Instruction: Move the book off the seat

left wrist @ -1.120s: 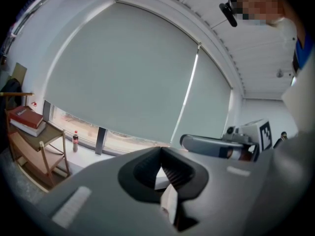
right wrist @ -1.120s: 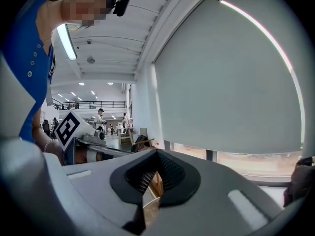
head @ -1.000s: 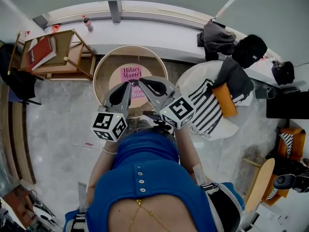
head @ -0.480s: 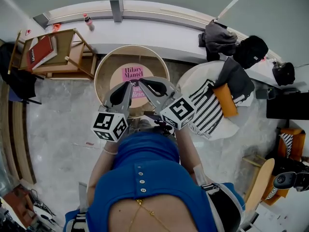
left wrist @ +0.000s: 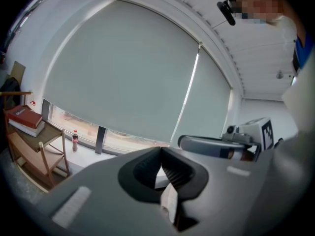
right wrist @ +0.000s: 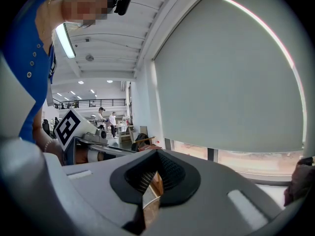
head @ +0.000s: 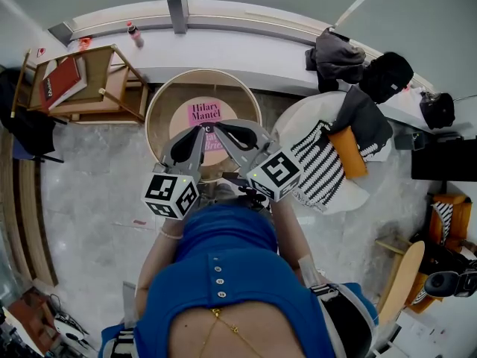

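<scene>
Nothing has moved since a second ago: both grippers hang in the same spot over the seat. The left hand-held gripper point(head: 200, 129) is closed tight, with nothing between its jaws. The right hand-held gripper point(head: 217, 127) is closed too and holds nothing. Their tips sit close, side by side. In the head view they lie over the lower part of the pink book point(head: 203, 113). The book lies flat in the middle of the round seat point(head: 165, 103), cover up. I cannot tell if the tips touch it. Both grippers point out toward the window point(left wrist: 128, 73), almost level. A person in a blue top point(head: 223, 274) holds them. To the left stands a wooden chair point(head: 112, 99) with a red book point(head: 63, 80) on it. A small bottle point(head: 135, 35) stands on the sill point(head: 223, 54) behind the chair. To the right of the seat lies a striped cloth point(head: 322, 168).
</scene>
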`<state>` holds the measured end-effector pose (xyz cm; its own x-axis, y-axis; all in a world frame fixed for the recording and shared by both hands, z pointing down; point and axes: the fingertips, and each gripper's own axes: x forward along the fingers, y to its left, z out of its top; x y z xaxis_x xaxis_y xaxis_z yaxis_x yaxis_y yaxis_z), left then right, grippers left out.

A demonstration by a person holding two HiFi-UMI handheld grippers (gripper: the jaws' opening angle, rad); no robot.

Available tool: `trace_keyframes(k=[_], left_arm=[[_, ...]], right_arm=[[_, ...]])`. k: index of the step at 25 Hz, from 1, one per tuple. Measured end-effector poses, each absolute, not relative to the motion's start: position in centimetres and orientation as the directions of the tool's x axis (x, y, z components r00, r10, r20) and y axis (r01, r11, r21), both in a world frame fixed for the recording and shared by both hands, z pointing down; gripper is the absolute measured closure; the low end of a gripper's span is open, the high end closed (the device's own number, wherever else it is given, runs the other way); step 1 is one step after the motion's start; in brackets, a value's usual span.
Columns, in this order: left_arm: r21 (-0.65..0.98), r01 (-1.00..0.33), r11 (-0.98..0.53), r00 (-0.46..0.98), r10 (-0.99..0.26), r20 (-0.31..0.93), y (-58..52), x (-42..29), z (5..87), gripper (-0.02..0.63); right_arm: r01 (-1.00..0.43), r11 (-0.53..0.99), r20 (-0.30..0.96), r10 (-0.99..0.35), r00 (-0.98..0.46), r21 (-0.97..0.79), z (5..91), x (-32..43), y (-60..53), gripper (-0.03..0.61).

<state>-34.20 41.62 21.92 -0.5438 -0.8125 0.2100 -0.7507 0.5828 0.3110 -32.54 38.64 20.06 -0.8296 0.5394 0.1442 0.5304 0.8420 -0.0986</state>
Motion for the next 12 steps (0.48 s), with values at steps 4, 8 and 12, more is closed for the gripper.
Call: trace_keyframes(k=[4, 8, 12], left_arm=[[0.314, -0.751, 0.581, -0.542, -0.814, 0.209, 41.59, -34.37, 21.98, 0.612], [0.317, -0.751, 0.579, -0.540, -0.815, 0.208, 41.64, -34.73, 22.00, 0.612], [0.320, -0.751, 0.577, -0.538, -0.817, 0.209, 41.73, -34.94, 21.99, 0.612]], right_arm=[[0.530, 0.842, 0.143, 0.540, -0.829, -0.101, 20.14, -32.71, 38.73, 0.580], [0.527, 0.843, 0.141, 0.538, -0.831, -0.108, 20.09, -33.03, 38.70, 0.579], [0.532, 0.838, 0.144, 0.545, -0.826, -0.117, 20.13, -33.22, 38.89, 0.580]])
